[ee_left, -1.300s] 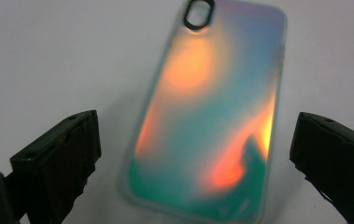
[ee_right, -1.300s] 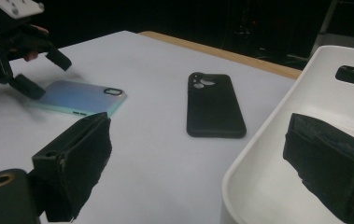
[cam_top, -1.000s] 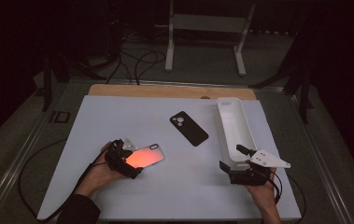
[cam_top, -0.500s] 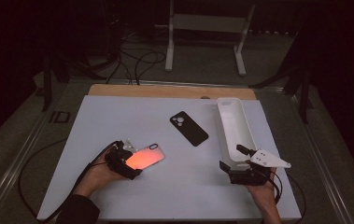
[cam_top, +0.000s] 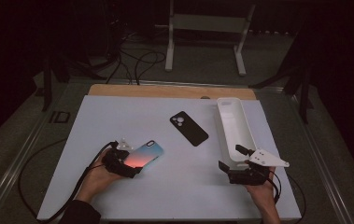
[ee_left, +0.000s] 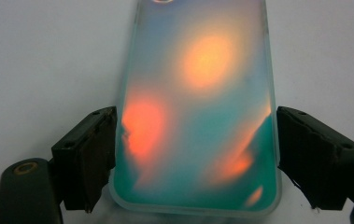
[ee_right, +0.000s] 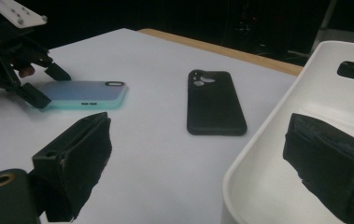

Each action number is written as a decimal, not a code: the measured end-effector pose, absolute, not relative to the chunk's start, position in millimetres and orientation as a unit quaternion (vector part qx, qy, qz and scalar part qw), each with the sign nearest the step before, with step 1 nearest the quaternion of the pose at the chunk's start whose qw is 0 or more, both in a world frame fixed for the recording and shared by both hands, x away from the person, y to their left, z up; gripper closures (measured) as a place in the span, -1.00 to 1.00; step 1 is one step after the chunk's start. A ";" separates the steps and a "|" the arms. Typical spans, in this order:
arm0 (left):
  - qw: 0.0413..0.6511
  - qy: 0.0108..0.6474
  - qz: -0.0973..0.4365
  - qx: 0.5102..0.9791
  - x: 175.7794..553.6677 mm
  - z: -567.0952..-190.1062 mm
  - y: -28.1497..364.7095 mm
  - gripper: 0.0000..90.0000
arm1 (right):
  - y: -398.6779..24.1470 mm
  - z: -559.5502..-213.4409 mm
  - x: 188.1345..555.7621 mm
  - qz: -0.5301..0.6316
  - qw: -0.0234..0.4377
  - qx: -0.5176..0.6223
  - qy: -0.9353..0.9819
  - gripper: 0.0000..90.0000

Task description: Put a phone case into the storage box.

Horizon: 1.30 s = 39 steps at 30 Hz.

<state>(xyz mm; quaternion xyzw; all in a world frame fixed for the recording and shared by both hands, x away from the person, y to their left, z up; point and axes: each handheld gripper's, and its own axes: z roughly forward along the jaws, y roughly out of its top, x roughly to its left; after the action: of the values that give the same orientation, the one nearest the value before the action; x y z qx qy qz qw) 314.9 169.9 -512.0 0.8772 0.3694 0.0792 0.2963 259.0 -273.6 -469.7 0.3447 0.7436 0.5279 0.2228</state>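
My left gripper [cam_top: 124, 163] lies low over the white surface [cam_top: 118, 116], my hand [cam_top: 95, 175] behind it, and its jaws straddle the near end of the gradient phone case [cam_top: 143, 155]. Those jaws have just been closing in on the case. In the left gripper view the case [ee_left: 198, 107] is a smooth, glossy slab with rounded corners and a frosted pale rim, teal washed with orange and red blotches. The left pad sits right at its edge; on the right a thin sliver of case rim shows before the pad, so I cannot tell whether both pads press yet. The case lies flat on the surface.

My right gripper [cam_top: 244, 173] rests level, well to the right of the case, my hand [cam_top: 261, 193] gripping it from behind, the grey three-cornered plate on top. Its jaws stand wide with nothing between them; the right gripper view shows their rough, matte black pads framing the near end of the white tray [ee_right: 305, 154], a long, smooth plastic trough with a slot handle at its far end.

Beyond the gradient case, toward the tray, lies a matte black phone case [cam_top: 189, 128], camera cutout at its far end. The right gripper view shows the gradient case's side [ee_right: 83, 95] with small port openings, and the left gripper [ee_right: 34, 86] at its end.
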 end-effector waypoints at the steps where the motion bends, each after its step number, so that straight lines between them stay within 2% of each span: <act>1: 0.301 0.373 0.078 0.874 314.3 -510.9 170.2 -0.61 | -273.5 -469.9 259.2 0.529 0.222 0.345 0.743 -0.84; 12: 0.340 0.380 0.096 0.855 308.0 -498.3 171.9 -0.61 | -273.8 -469.1 260.3 0.536 0.213 0.351 0.737 -0.84; 20: 0.367 0.369 0.130 0.844 299.7 -482.0 167.7 -0.61 | -270.4 -465.8 263.5 0.540 0.199 0.352 0.738 -0.84; 25: 0.407 0.362 0.162 0.823 293.5 -462.5 164.8 -0.61 | -261.0 -456.5 270.4 0.534 0.198 0.343 0.747 -0.84; 39: 0.446 0.321 0.212 0.808 294.6 -429.3 133.6 -0.61 | -240.7 -436.8 295.5 0.549 0.169 0.329 0.750 -0.84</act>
<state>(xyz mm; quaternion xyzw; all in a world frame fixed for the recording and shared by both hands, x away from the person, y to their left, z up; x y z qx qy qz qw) 294.6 133.6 -429.3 0.8082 0.3207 0.2117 0.4463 295.5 -240.7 -436.8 0.3291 0.7498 0.5485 0.1692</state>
